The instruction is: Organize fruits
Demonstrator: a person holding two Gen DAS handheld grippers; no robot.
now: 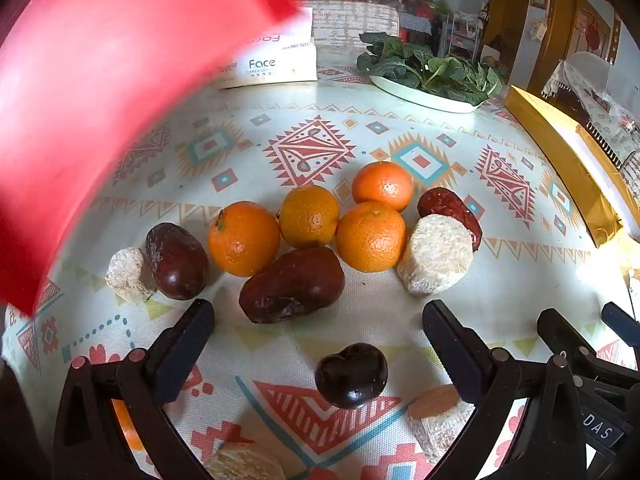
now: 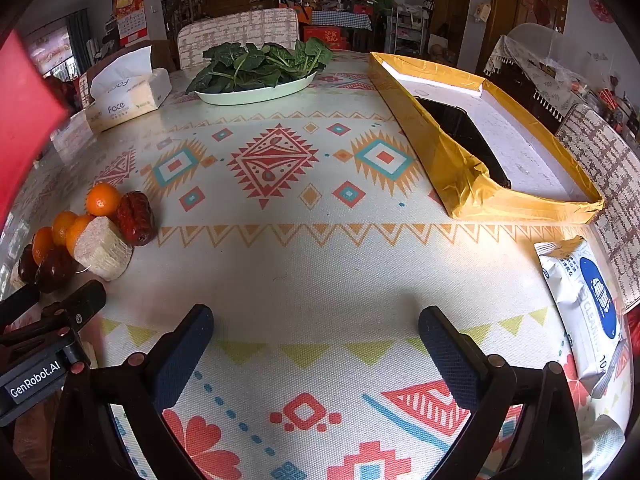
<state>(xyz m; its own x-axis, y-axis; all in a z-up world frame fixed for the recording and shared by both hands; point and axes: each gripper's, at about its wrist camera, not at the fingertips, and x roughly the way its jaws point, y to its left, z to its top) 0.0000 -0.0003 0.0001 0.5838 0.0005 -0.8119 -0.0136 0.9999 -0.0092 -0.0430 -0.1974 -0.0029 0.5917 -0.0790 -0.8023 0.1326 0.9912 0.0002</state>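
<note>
Several oranges (image 1: 308, 216) lie in a cluster on the patterned tablecloth with dark red dates (image 1: 292, 284) and pale crumbly blocks (image 1: 436, 256). A small dark fruit (image 1: 351, 375) lies between the fingers of my left gripper (image 1: 318, 336), which is open and empty just in front of the cluster. A pale block (image 1: 436, 416) lies by its right finger. My right gripper (image 2: 316, 340) is open and empty over bare cloth; the fruit cluster (image 2: 100, 232) lies at its far left. The left gripper's body (image 2: 48, 336) shows there too.
A blurred red object (image 1: 100, 100) fills the left wrist view's upper left. A tissue box (image 2: 128, 96), a plate of greens (image 2: 256, 88) and a yellow-taped shallow box (image 2: 480, 140) stand farther back. A wipes pack (image 2: 588, 304) lies at the right edge.
</note>
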